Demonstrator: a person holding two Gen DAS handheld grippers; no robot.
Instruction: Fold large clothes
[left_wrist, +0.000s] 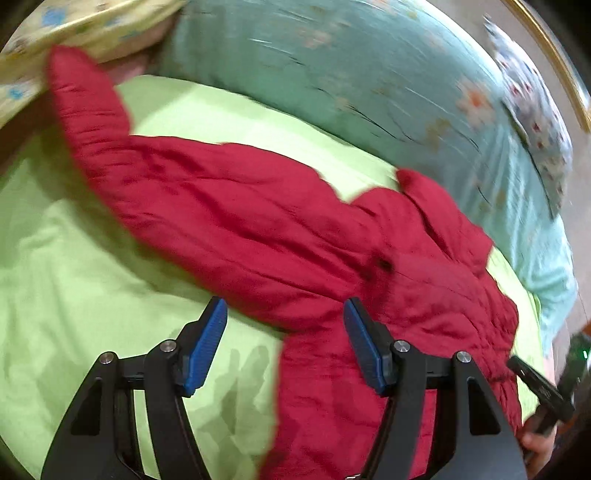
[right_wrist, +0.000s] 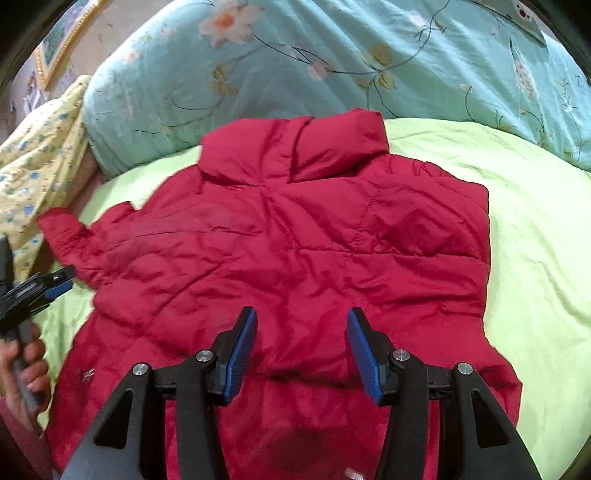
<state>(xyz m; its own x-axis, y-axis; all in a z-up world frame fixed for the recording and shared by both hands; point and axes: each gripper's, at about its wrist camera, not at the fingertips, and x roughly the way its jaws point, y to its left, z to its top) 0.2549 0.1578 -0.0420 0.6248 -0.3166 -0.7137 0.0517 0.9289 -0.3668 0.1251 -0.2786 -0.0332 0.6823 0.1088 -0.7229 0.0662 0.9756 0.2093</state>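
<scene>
A red padded jacket (right_wrist: 288, 251) lies spread on a bed, on a light green sheet (right_wrist: 535, 240), its collar (right_wrist: 295, 147) pointing toward the teal flowered quilt (right_wrist: 332, 55) bunched at the far side. The right side of the jacket ends in a straight vertical edge with no sleeve showing, so I judge that side is already folded in. On the other side a sleeve (left_wrist: 85, 110) sticks out across the sheet toward a yellow flowered cloth (left_wrist: 74, 22).

The left gripper (left_wrist: 284, 343) hangs above the sheet and the jacket's edge, its jaws spread with nothing between them; the blue pads touch no cloth. The right gripper (right_wrist: 301, 350) hovers over the lower middle of the jacket, jaws also spread and empty. In the right wrist view a hand (right_wrist: 26, 362) holds the left gripper's handle at the frame's left edge, near the outstretched sleeve.

The step in hand looks like folding the remaining sleeve in. The next move calls for the left jaws to go to the cuff or the sleeve's edge, pinch the padded cloth firmly, and carry it over the body, while the right gripper could press the body down so it does not slide. The puffy fabric will likely spring back, so the fold needs smoothing.

No containers are in view.
</scene>
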